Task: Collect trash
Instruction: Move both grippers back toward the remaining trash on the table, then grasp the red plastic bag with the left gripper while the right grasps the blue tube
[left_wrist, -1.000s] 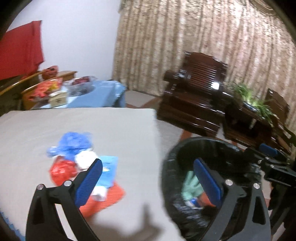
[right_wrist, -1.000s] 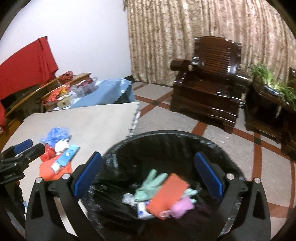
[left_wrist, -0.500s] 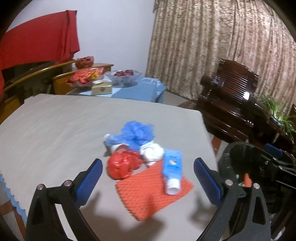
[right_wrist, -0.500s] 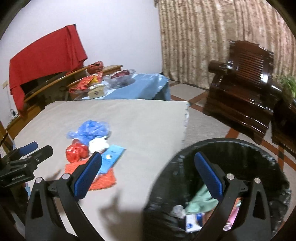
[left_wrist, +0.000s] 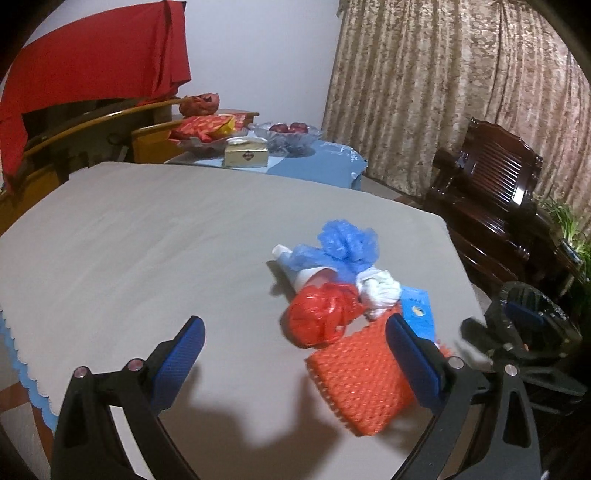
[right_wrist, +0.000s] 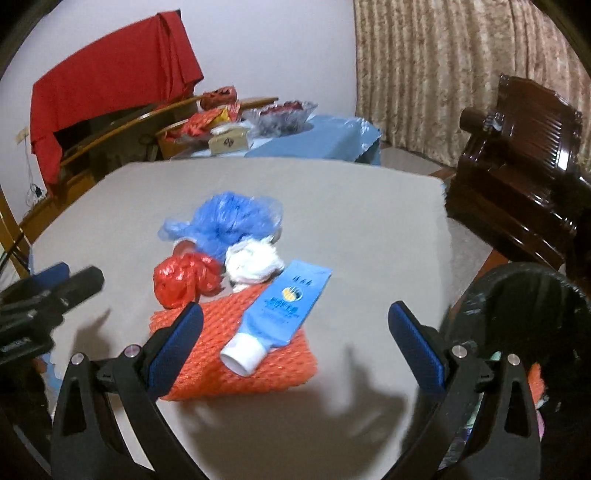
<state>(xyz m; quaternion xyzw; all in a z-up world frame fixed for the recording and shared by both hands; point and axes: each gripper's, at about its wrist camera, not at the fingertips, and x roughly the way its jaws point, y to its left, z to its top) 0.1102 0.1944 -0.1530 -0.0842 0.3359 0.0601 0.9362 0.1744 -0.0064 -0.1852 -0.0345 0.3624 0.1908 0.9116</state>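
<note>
**Trash heaped on the counter, both tools released above it**

Left tool (left_wrist: 295, 354) spread wide over the grey-covered counter (left_wrist: 147, 240), nothing between its blue pads (left_wrist: 179, 350). Right tool (right_wrist: 295, 339) likewise released, jaws well apart, hanging above the near end of the heap.

Heap lying toward the counter's right edge, all pieces touching or overlapping:
- crumpled blue plastic bag (right_wrist: 229, 218) at the far end, draped partly over a white paper cup (left_wrist: 303, 273) tipped on its side
- crumpled red plastic bag (right_wrist: 184, 277) just beside the blue one, on the left in the right wrist view
- white crumpled wad (right_wrist: 255, 264) between the blue bag and the tube
- blue tube (right_wrist: 280, 310) with a white cap, lying diagonally, cap end nearest the right tool, resting on top of the orange foam net (right_wrist: 236, 354)
- orange net flat on the counter under the tube, nearest of all to both tools

Black-lined trash bin (right_wrist: 524, 314) standing on the floor off the counter's right edge — apart from the heap, some coloured scraps just visible inside past the right tool's finger. Right tool also showing in the left wrist view at the far right (left_wrist: 524, 332), in front of the bin.

Beyond the counter: a blue-clothed side table (left_wrist: 314, 166) with a glass fruit bowl (left_wrist: 288, 133), a small box and red packets; a red cloth (left_wrist: 92, 74) hung over furniture; a dark wooden armchair (right_wrist: 517, 147) before patterned curtains (left_wrist: 443, 92).
</note>
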